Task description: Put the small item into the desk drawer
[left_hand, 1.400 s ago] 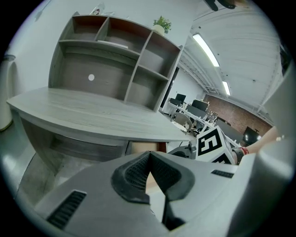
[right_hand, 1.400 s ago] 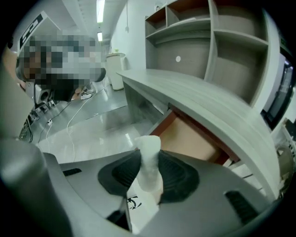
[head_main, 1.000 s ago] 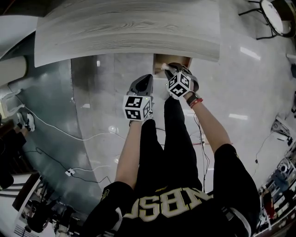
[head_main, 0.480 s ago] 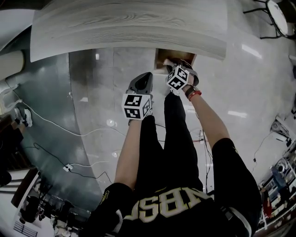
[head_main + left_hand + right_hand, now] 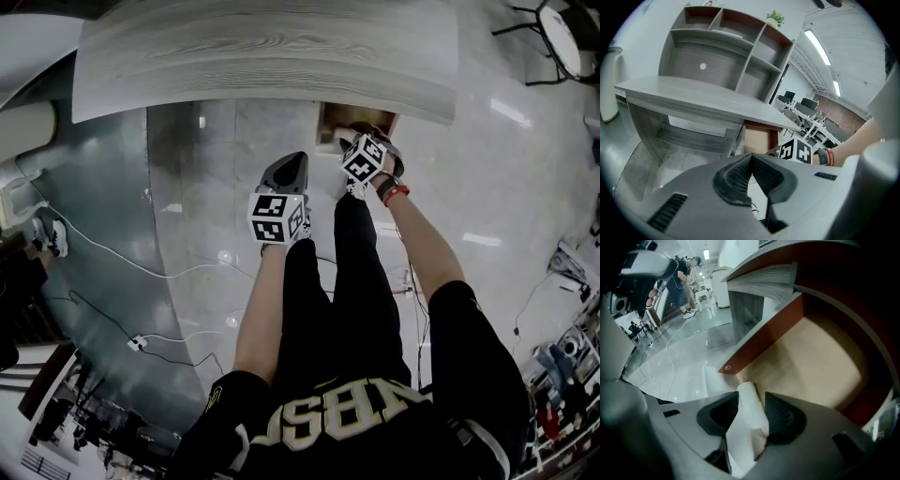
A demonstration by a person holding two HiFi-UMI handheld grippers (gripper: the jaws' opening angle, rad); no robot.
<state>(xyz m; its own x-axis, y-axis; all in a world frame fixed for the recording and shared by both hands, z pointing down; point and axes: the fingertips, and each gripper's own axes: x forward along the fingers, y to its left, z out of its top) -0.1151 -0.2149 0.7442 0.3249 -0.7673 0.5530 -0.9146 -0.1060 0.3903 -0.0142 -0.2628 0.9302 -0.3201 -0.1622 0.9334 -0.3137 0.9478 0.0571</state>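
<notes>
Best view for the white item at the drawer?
Right gripper view: the white item stands between the opening jaws of the right gripper, over the drawer. Head view hides it behind that gripper; left gripper view misses it.

The left forearm (image 5: 255, 309) and right forearm (image 5: 424, 248) stretch forward and down, bare. The left hand-held gripper (image 5: 751, 159) has its jaws pressed together, empty. The right hand-held gripper (image 5: 752, 399) reaches farther ahead, its jaws opening with a small white item (image 5: 746, 420) loose between them.
</notes>
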